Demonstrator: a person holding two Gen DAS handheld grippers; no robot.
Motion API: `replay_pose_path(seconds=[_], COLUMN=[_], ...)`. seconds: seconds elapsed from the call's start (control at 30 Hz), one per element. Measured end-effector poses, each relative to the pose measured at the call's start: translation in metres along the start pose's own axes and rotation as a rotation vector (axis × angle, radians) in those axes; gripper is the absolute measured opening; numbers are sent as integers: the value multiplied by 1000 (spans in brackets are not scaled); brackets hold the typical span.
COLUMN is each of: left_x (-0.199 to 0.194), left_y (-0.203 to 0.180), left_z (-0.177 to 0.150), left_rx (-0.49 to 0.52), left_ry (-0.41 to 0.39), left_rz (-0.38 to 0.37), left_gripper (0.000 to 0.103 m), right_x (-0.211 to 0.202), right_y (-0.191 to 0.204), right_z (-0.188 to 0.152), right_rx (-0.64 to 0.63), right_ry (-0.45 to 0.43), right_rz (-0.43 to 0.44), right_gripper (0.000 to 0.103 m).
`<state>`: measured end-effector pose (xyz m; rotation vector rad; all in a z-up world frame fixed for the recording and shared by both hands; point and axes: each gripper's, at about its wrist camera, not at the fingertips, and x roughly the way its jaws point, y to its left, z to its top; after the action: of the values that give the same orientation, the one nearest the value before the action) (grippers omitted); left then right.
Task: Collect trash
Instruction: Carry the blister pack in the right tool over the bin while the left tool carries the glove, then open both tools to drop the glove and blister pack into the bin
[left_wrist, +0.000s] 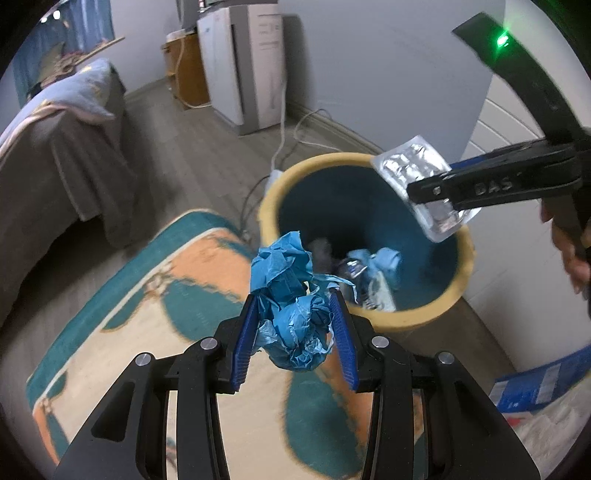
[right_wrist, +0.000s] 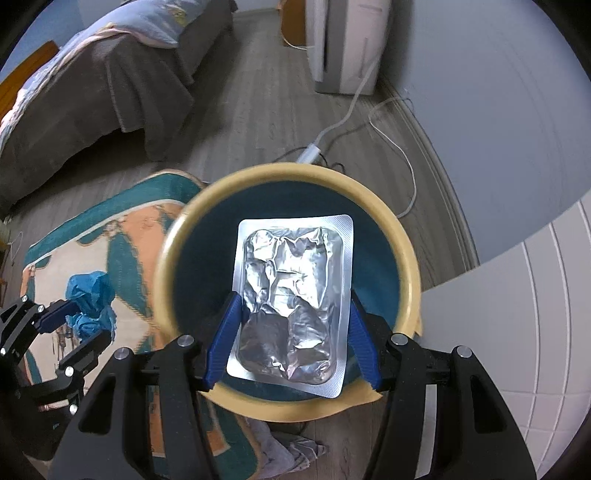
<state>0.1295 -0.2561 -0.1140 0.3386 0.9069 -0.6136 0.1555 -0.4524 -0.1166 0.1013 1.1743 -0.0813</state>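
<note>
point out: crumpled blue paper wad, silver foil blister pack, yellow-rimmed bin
crumpled blue paper wad (left_wrist: 291, 314), left wrist view, middle of the wad between the pads
silver foil blister pack (right_wrist: 291, 291), right wrist view, centre of the crinkled foil
yellow-rimmed teal bin (right_wrist: 288, 173), right wrist view, far rim

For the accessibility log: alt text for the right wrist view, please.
The right gripper holds a foil pack over the open bin. At left, the left gripper holds crumpled blue paper above the rug.
</note>
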Motion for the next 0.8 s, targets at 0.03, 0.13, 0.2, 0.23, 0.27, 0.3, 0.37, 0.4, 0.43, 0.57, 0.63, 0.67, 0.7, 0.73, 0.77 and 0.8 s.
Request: replay_pose_path(seconds=[0.03,0.13,0.2,0.23,0.27,0.3,0.37,0.4,0.43,0.57,0.63,0.67,0.7,0.73,0.77,0.8], left_x=[1,9,13,16,19,23,32,36,40,52,54,54,55,54,54,54], left_y=[-3,-16,-27,-32,-36,-39,-42,-41,-41,-37,-33,-31,-28,-26,-25,-24], left_z=[3,11,18,21,24,27,33,35,37,45,48,49,50,51,52,53], left_rx=[1,8,25,38,48,58,70,75,79,89,86,80,70,61,57,56], left_ry=[-2,6,-1,-2,-2,0,13,19,25,34,29,25,18,11,5,-1], left_rz=[-10,-44,-50,-51,-51,-47,-41,-36,-32,-3,13,18,17,14,17,26], left_gripper=[41,41,41,41,41,41,41,41,41,41,41,41,41,42,42,44], right_x=[3,14,20,23,25,27,27,27,27,24,21,19,18,17,15,14], right_y=[-5,-22,-28,-30,-31,-33,-33,-33,-33,-32,-30,-30,-30,-30,-30,-29], right_z=[0,-3,-5,-5,-5,-6,-6,-6,-6,-2,1,2,3,4,6,7], right_rx=[11,64,85,93,99,105,111,115,121,139,143,149,156,164,169,170], right_ry=[7,33,50,57,61,63,60,55,51,22,0,-12,-21,-32,-43,-56], right_rz=[-11,-20,-32,-37,-37,-40,-58,-63,-64,-60,-47,-38,-31,-25,-24,-21], right_gripper=[56,56,56,56,56,56,56,56,56,56,56,56,56,56,56,56])
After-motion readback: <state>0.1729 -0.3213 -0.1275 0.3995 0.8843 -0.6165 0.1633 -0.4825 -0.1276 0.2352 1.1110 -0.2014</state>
